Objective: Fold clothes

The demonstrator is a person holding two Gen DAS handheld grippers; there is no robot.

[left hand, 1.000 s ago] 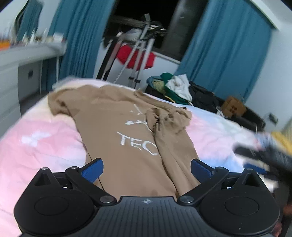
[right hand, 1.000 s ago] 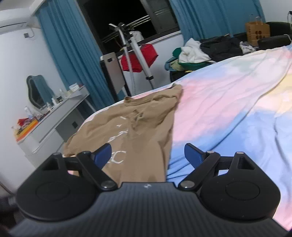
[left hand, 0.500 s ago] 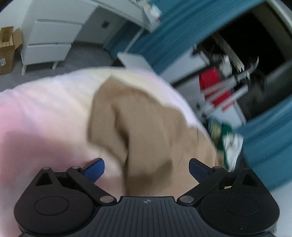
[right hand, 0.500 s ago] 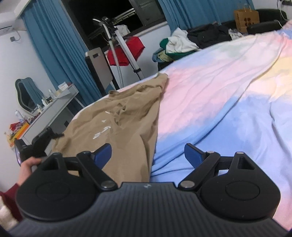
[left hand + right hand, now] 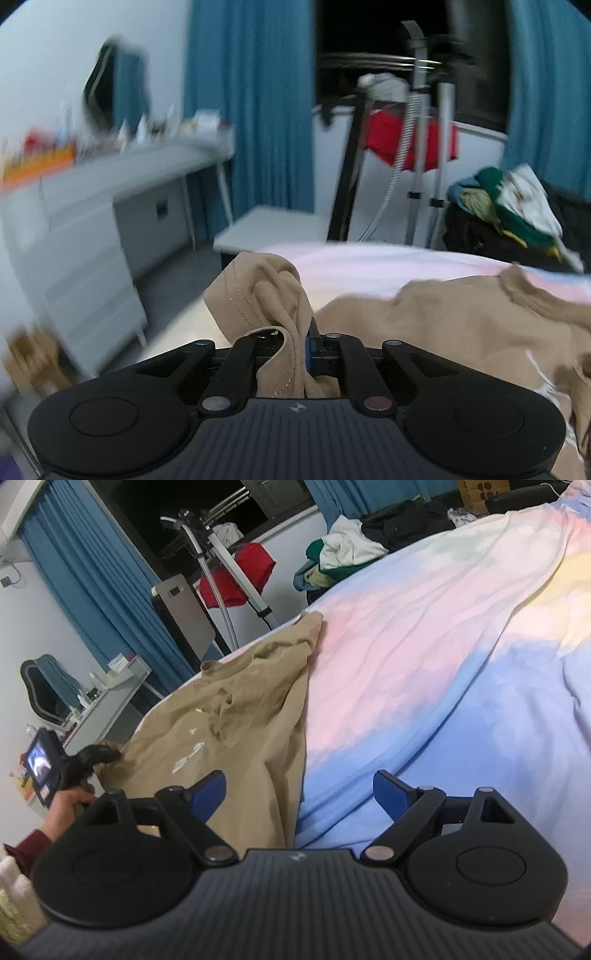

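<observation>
Between my left gripper's (image 5: 295,354) fingers sits a bunched bit of the tan shirt (image 5: 461,325), pinched tight. That bit sticks up in a lump just past the tips. My right gripper (image 5: 298,794) is wide open and holds nothing. It hangs over the shirt's edge and the bed (image 5: 424,657). From there I see my left hand (image 5: 68,801) at the shirt's left side. The shirt lies spread on the pink and blue bed. Far off are blue curtains (image 5: 99,590) and a red cloth (image 5: 243,572).

Tan printed T-shirt (image 5: 236,731) lies rumpled on the bed, one sleeve bunched up.
</observation>
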